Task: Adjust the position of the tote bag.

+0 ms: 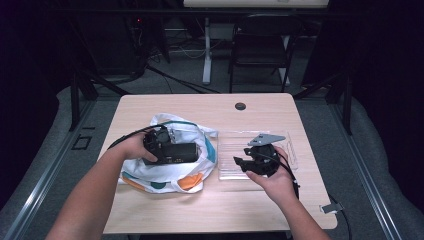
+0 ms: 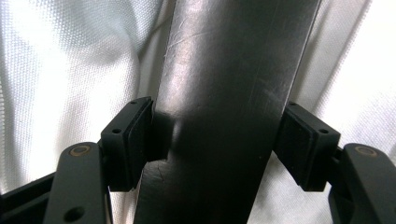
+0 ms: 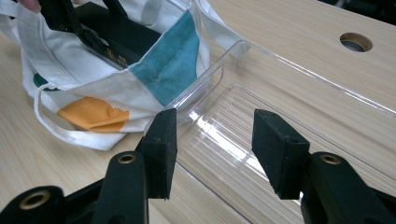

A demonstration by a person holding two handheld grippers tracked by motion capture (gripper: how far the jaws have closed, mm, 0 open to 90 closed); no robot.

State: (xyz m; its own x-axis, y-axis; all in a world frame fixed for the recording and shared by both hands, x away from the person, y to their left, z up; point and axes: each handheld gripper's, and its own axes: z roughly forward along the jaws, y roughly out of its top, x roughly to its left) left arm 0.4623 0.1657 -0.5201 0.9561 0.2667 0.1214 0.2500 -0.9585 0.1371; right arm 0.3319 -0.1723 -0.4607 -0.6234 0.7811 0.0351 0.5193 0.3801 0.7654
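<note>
Left gripper (image 2: 212, 144) clamped on a dark, glossy flat object (image 2: 229, 93), jaws pressing both its edges, white fabric close behind it. In the high view this gripper (image 1: 167, 150) sits in the mouth of a white cloth bag (image 1: 165, 175) with teal and orange patches; what the object is cannot be told. Right gripper (image 3: 212, 154) holds nothing, jaws wide, hovering over the near edge of a clear plastic tray (image 3: 289, 88) lying just right of the bag, touching its side. Tray looks empty. Judged step: drawing the object out of the bag. Next move likely calls for lifting it free of the fabric and carrying it over the tray.
</note>
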